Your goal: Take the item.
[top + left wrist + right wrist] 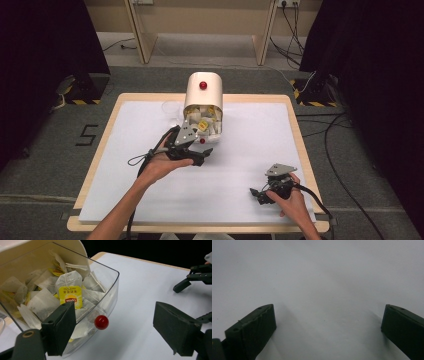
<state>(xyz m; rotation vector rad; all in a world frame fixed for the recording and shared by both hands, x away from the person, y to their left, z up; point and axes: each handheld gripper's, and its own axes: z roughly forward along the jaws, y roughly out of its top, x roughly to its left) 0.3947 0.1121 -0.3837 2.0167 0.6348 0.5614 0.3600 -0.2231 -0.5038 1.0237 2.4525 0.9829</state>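
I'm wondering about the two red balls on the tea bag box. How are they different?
The upper red knob sits on the cream lid; the lower red knob sits on the clear drawer. The lower one is close to the left gripper, between its open jaws; the upper one is farther off. Both are round, shiny and red.

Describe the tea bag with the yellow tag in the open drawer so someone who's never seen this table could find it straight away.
Start at the cream dispenser box at the far middle of the white table; its clear drawer is pulled open toward the person, full of tea bags. Among the pale bags, the tea bag lies on top near the front, just beyond the left gripper; its yellow tag with a red logo faces up.
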